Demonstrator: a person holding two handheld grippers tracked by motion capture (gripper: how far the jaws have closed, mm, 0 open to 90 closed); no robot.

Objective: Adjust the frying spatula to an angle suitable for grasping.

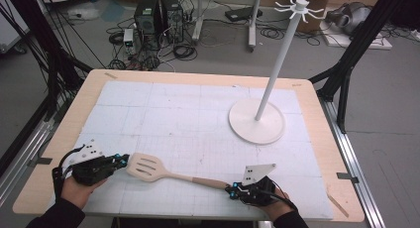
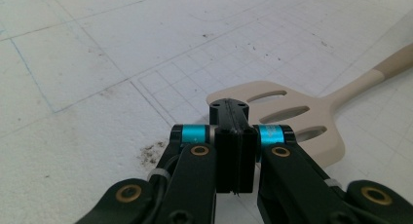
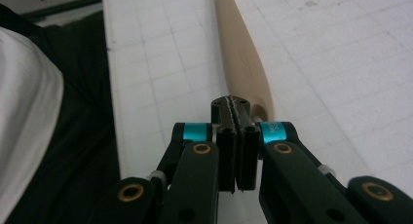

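A beige slotted spatula lies flat on the white gridded mat, head to the left and handle running right toward the table's front. My left gripper is shut and holds nothing, its tip just left of the spatula head. In the left gripper view the jaws are pressed together, with the head beyond them to the right. My right gripper is shut too, at the handle's end. In the right gripper view the jaws meet just left of the handle, gripping nothing.
A white utensil stand with a round base, a tall pole and hooks at the top rises at the mat's right back. Computer towers and cables lie on the floor behind the table. Black frame legs flank the table.
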